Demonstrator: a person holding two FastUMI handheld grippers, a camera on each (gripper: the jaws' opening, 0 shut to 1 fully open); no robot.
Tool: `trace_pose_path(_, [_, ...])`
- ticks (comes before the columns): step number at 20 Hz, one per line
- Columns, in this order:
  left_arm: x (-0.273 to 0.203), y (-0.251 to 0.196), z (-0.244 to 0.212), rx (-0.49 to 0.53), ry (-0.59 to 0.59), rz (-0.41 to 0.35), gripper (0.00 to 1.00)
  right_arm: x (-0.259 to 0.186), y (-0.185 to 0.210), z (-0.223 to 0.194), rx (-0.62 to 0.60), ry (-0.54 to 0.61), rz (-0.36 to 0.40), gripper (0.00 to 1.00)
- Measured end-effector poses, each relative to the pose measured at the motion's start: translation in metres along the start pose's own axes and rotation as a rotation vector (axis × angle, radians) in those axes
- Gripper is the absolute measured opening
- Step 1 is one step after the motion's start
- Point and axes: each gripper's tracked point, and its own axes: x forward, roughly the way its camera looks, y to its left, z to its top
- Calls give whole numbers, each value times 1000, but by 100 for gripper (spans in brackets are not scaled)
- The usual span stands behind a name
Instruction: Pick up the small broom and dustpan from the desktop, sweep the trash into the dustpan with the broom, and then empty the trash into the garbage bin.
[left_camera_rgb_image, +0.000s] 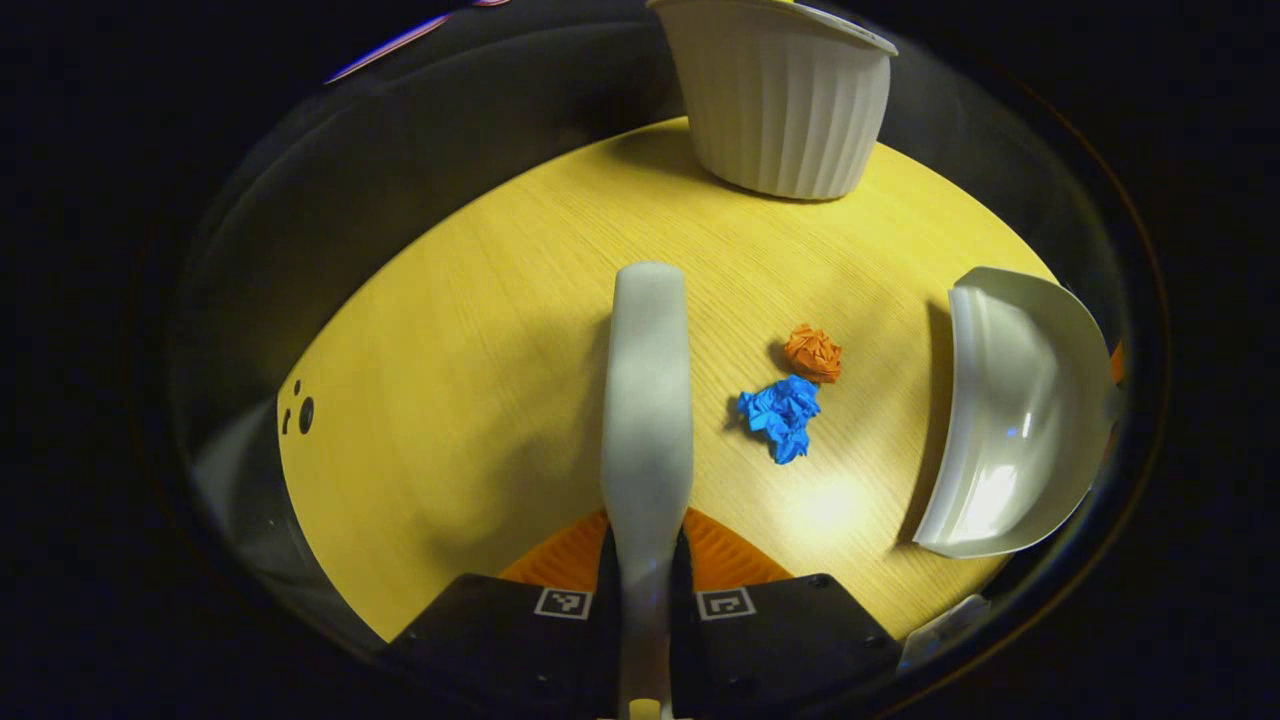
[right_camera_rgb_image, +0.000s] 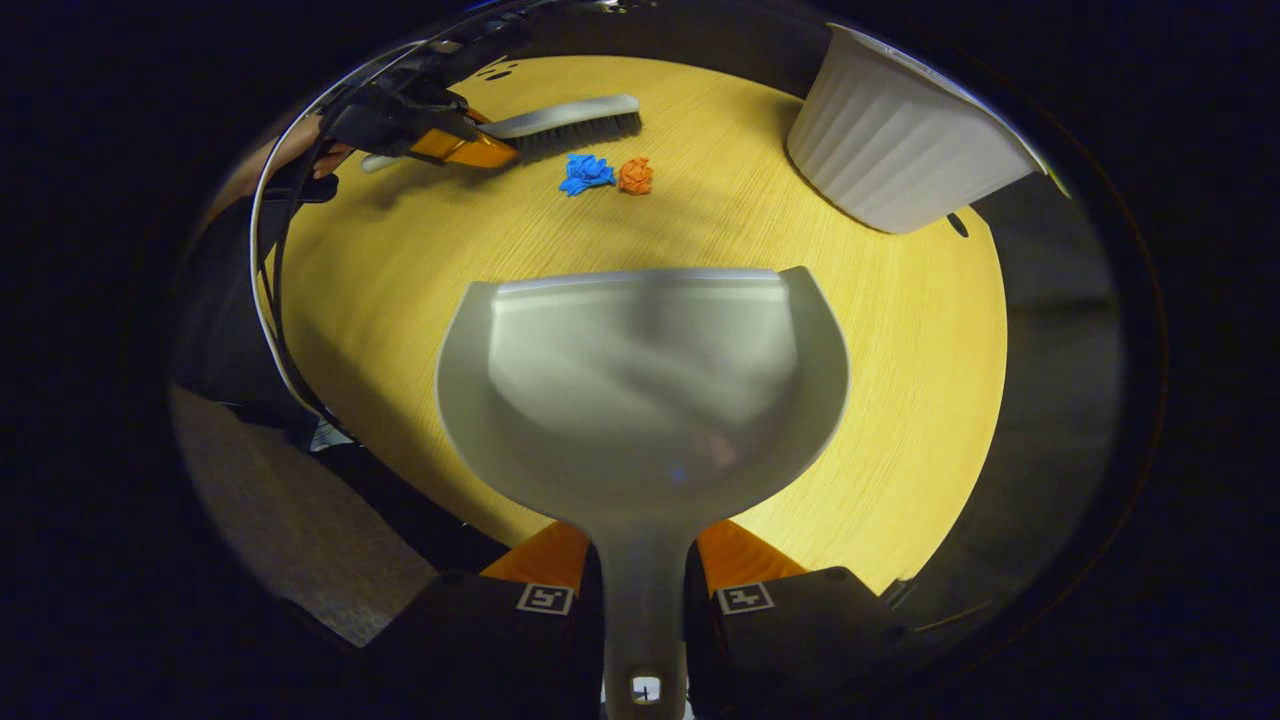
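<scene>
In the left gripper view my left gripper is shut on the handle of the small grey broom, which points forward over the wooden desktop. Just right of the broom head lie a blue paper wad and an orange paper wad. The grey dustpan hangs at the right edge. In the right gripper view my right gripper is shut on the dustpan's handle, and the dustpan opens toward the blue wad and orange wad. Beyond them is the broom in the left gripper.
A white ribbed garbage bin stands at the far side of the round desktop, seen again as the bin at the upper right. A person's hand holds the far gripper. Carpeted floor lies beyond the table edge.
</scene>
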Motion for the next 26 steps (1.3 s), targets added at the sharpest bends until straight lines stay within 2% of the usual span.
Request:
trace_pose_path(1, [1,-4,5,18,1,-8,27,3,-1,1,-4,2,1,41])
trace_pose_path(2, [2,-9,9,33,-1,-20,24,5,-1,1,-11,0,2,37])
trace_pose_path(4, [4,-29,11,43,3,-90,21,7,-2,1,-16,1,6,41])
trace_pose_path(5, [3,-44,10,48,7,-151,24,8,-1,2,-18,1,11,37])
trace_pose_path(8, [-6,-82,6,73,37,-297,24,15,-1,1,7,-8,29,37])
trace_pose_path(11, [-31,-141,-6,28,93,-569,23,17,1,0,20,-21,30,37])
trace_pose_path(12, [-40,-150,-9,18,109,-619,23,18,2,-3,23,-30,23,34])
trace_pose_path(13, [-49,-158,-9,6,114,-652,23,18,3,-6,23,-39,13,41])
trace_pose_path(14, [-53,-163,-11,-4,111,-670,23,19,5,-9,26,-48,8,37])
trace_pose_path(15, [-58,-164,-12,-9,103,-677,23,20,8,-11,37,-60,7,41])
trace_pose_path(17, [-68,-168,-12,-25,87,-681,23,24,19,-11,63,-98,12,37])
trace_pose_path(21, [-87,-172,-10,-46,85,-658,23,31,32,-8,87,-194,-6,37])
trace_pose_path(26, [-129,-139,0,-92,-80,-647,23,18,50,-11,152,-272,-38,37])
